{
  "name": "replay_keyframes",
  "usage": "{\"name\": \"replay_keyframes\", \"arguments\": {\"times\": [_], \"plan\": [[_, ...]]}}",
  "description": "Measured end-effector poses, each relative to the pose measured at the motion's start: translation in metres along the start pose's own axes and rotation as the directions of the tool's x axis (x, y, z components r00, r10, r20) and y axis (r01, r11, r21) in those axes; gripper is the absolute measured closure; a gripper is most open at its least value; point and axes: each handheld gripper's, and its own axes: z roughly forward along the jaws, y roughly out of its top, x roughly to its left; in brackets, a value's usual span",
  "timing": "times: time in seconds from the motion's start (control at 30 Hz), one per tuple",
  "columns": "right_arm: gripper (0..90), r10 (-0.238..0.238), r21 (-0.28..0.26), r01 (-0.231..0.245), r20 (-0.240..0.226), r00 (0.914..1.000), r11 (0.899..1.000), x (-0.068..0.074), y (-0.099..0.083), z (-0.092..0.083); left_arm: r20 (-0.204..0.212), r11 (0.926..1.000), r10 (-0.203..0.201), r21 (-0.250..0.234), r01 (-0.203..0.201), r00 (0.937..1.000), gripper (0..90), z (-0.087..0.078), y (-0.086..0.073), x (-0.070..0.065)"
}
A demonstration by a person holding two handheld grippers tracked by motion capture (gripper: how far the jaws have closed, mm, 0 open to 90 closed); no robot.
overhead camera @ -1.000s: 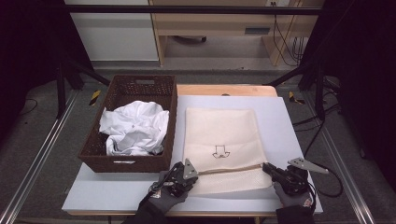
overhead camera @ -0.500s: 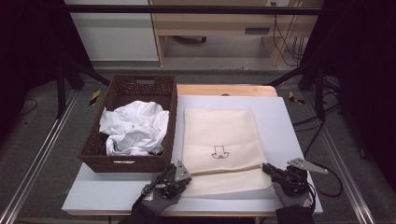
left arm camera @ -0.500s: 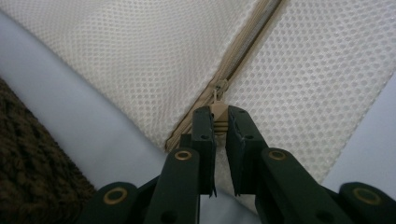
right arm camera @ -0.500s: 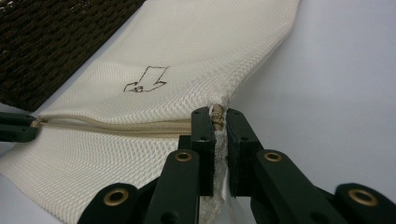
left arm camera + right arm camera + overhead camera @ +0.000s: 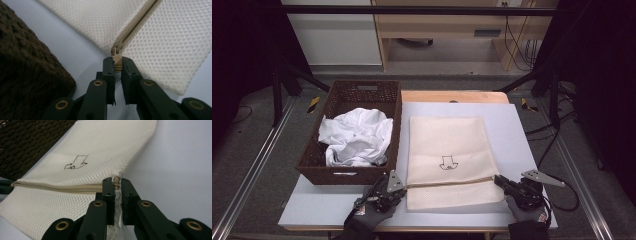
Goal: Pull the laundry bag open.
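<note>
Zipper pull (image 5: 116, 60), clamped in left gripper (image 5: 117, 65) jaws, has slid leftward; right gripper (image 5: 117, 185) jaws pinch mesh bag (image 5: 447, 145).

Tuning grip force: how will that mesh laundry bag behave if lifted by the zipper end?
Probably floppy: the mesh laundry bag lies flat and thin on the table, so it would likely drape and sag. Likely light, being open-weave net with no visible bulge. The left tongs pinch only the small zipper pull, which might slip under load.
</note>
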Motion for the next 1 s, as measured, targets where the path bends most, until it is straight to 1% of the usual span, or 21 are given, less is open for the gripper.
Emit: {"name": "replay_keyframes", "arguments": {"times": [0.07, 0.1, 0.17, 0.2, 0.4, 0.43, 0.47, 0.53, 0.63, 0.67, 0.7, 0.73, 0.87, 0.9, 0.93, 1.0], "plan": [[83.7, -0.011, 0.007, 0.011, 0.0, 0.9999, 1.0, 0.001, 0.0, 0.002, -0.007, 1.0, 0.007, 0.006, -0.007, 1.0, 81.4, 0.0, 0.0, 0.0], [83.7, -0.011, 0.01, 0.011, 0.003, 0.9999, 1.0, 0.002, -0.001, 0.002, -0.015, 0.9999, 0.011, 0.012, -0.011, 0.9998, 81.4, 0.0, 0.0, -0.001], [83.7, -0.009, 0.01, 0.009, 0.0, 1.0, 1.0, 0.002, -0.001, 0.002, -0.015, 0.9999, 0.01, 0.012, -0.009, 0.9998, 81.4, 0.001, 0.0, 0.0], [83.7, -0.008, 0.011, 0.008, 0.0, 1.0, 1.0, 0.002, -0.001, 0.002, -0.007, 0.9999, 0.008, 0.014, -0.007, 0.9999, 81.3, 0.001, -0.001, 0.001], [83.7, -0.005, 0.016, 0.005, 0.0, 1.0, 1.0, 0.001, -0.001, 0.003, -0.008, 0.9998, 0.004, 0.019, -0.004, 1.0, 81.3, 0.002, -0.002, 0.002], [83.6, -0.008, 0.016, 0.008, 0.004, 1.0, 1.0, 0.001, -0.001, 0.003, -0.008, 0.9997, 0.003, 0.026, -0.003, 1.0, 81.3, 0.002, -0.003, 0.002], [83.6, -0.007, 0.016, 0.007, 0.003, 1.0, 1.0, 0.001, -0.002, 0.003, -0.002, 0.9997, 0.003, 0.024, -0.003, 1.0, 81.3, 0.002, -0.004, 0.003], [83.6, 0.002, 0.022, -0.002, 0.0, 1.0, 1.0, 0.001, -0.002, 0.004, 0.001, 0.9998, -0.003, 0.021, 0.003, 1.0, 81.3, 0.001, -0.005, 0.004], [83.4, -0.004, 0.031, 0.004, 0.0, 1.0, 1.0, 0.0, -0.004, 0.006, -0.005, 0.9997, -0.005, 0.022, 0.005, 1.0, 81.2, 0.0, -0.004, 0.005], [83.3, 0.001, 0.035, -0.001, -0.002, 1.0, 0.999, 0.001, -0.004, 0.007, -0.013, 0.9998, -0.006, 0.021, 0.006, 0.9999, 81.1, 0.0, -0.005, 0.005], [83.0, -0.007, 0.037, 0.007, -0.001, 1.0, 0.999, 0.0, -0.005, 0.008, -0.019, 0.9998, -0.009, 0.018, 0.009, 0.9998, 81.1, 0.0, -0.005, 0.005], [82.8, -0.007, 0.043, 0.007, 0.0, 1.0, 0.999, 0.001, -0.005, 0.009, -0.021, 0.9996, -0.024, 0.015, 0.024, 0.9995, 81.0, 0.002, -0.006, 0.005], [78.8, -0.015, 0.051, 0.015, 0.014, 0.9998, 0.999, 0.0, -0.008, 0.011, -0.024, 0.9986, -0.052, -0.004, 0.052, 0.9983, 80.5, 0.002, -0.007, 0.005], [77.2, -0.022, 0.052, 0.021, 0.019, 0.9996, 0.998, -0.001, -0.01, 0.013, -0.027, 0.9981, -0.059, -0.016, 0.059, 0.9979, 80.3, 0.003, -0.008, 0.005], [74.8, -0.023, 0.068, 0.021, 0.029, 0.9993, 0.997, -0.001, -0.011, 0.014, -0.031, 0.9977, -0.065, -0.022, 0.065, 0.9974, 80.0, 0.003, -0.009, 0.004], [69.9, -0.038, 0.089, 0.034, 0.047, 0.9982, 0.996, -0.002, -0.014, 0.018, -0.052, 0.9971, -0.07, -0.033, 0.069, 0.9962, 78.6, 0.003, -0.009, 0.003]]}}
